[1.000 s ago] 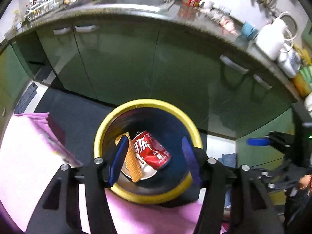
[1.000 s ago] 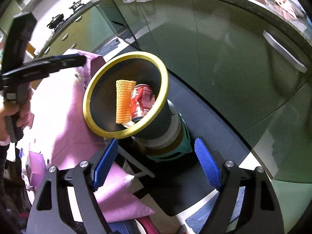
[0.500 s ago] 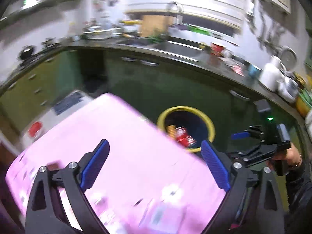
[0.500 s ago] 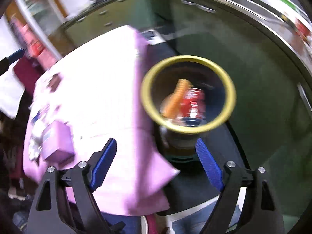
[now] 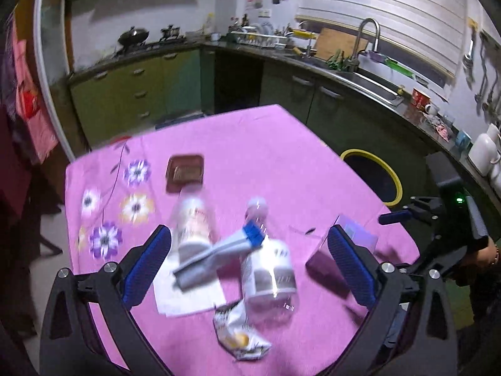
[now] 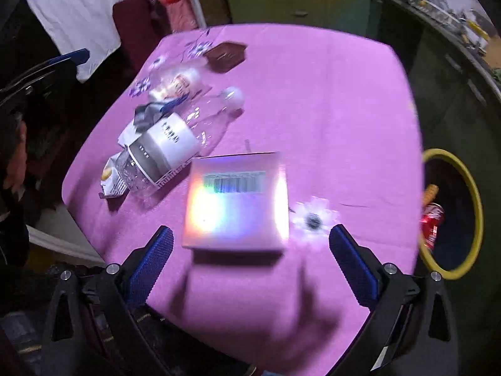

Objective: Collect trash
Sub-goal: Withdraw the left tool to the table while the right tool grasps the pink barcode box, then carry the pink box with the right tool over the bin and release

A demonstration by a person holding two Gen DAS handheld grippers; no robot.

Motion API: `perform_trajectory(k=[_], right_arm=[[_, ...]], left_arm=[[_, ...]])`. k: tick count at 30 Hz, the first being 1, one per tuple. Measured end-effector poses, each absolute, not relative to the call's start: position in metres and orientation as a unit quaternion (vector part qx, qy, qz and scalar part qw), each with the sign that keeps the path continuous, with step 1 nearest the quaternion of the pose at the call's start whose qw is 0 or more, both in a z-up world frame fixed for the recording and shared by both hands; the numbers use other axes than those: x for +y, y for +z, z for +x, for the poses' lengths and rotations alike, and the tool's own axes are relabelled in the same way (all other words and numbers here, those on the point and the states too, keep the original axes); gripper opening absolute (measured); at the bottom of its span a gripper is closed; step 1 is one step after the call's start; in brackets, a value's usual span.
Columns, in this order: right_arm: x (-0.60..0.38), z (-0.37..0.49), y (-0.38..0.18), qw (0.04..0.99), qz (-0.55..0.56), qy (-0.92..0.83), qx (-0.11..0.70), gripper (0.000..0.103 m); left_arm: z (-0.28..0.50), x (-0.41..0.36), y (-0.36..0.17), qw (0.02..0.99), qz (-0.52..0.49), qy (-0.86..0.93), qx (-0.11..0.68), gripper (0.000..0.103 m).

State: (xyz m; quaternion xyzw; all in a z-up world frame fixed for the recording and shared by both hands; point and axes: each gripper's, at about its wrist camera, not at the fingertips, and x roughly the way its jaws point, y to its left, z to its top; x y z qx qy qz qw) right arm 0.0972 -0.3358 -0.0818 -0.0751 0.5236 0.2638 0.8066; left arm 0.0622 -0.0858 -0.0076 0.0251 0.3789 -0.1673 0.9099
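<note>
Currently listed, taking the yellow-rimmed bin (image 6: 454,216) as my landmark.

Item 1: iridescent box (image 6: 236,200), flat on the pink bench (image 6: 313,94), the piece nearest the bin. I judge it light, stiff cardboard with a slick foil face; best taken across two opposite side edges, not pinched on the flat top.

Item 2: clear bottle (image 6: 169,153), lying on its side, farther from the bin than the box. Likely empty, light, apt to roll and to buckle; I would grip across the labelled belly.

Item 3: crumpled snack wrapper (image 5: 239,340), beside the bottle's base. Soft, nearly weightless; pinch a raised fold.

Item 4: second bottle (image 5: 194,219), blue-and-grey packet (image 5: 219,252) and white paper (image 5: 188,294), bunched beyond the clear bottle. Blurred; details uncertain.

Item 5: brown tray (image 5: 185,173), farthest from the bin.

Already in the bin: red can (image 6: 431,225) and an orange strip (image 6: 430,192).

Right gripper (image 6: 250,263): fingers spread wide, holding nothing, hovering above the box, pointed down at the bench.

Left gripper (image 5: 249,263): fingers likewise parted and empty, raised over the bottle cluster, angled down.
</note>
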Motion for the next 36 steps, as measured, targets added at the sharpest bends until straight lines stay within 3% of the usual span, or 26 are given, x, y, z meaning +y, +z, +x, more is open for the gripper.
perform_trajectory(k=[12, 13, 14, 15, 24, 31, 36], right_arm=[[-0.313, 0.122, -0.121, 0.795, -0.086, 0.243, 0.548, 0.098], [-0.313, 0.123, -0.122, 0.795, -0.086, 0.244, 0.548, 0.094], [-0.314, 0.123, -0.122, 0.796, -0.083, 0.243, 0.548, 0.082], [-0.314, 0.125, -0.122, 0.796, -0.08, 0.242, 0.548, 0.08], [-0.328, 0.121, -0.106, 0.808, -0.06, 0.246, 0.532, 0.077], [-0.427, 0.138, -0.054, 0.868, -0.001, 0.132, 0.479, 0.077], [-0.53, 0.19, -0.074, 0.859, 0.049, 0.004, 0.51, 0.077]], left_arm=[[0.062, -0.064, -0.032, 0.9, 0.0, -0.157, 0.407, 0.096], [0.062, -0.065, -0.032, 0.899, 0.001, -0.158, 0.407, 0.096], [0.063, -0.065, -0.032, 0.899, 0.001, -0.16, 0.408, 0.096], [0.063, -0.066, -0.033, 0.898, 0.001, -0.162, 0.41, 0.096], [0.068, -0.075, -0.039, 0.892, 0.013, -0.172, 0.418, 0.096], [0.067, -0.08, -0.037, 0.891, 0.02, -0.179, 0.417, 0.096], [0.068, -0.087, -0.038, 0.888, 0.024, -0.189, 0.419, 0.095]])
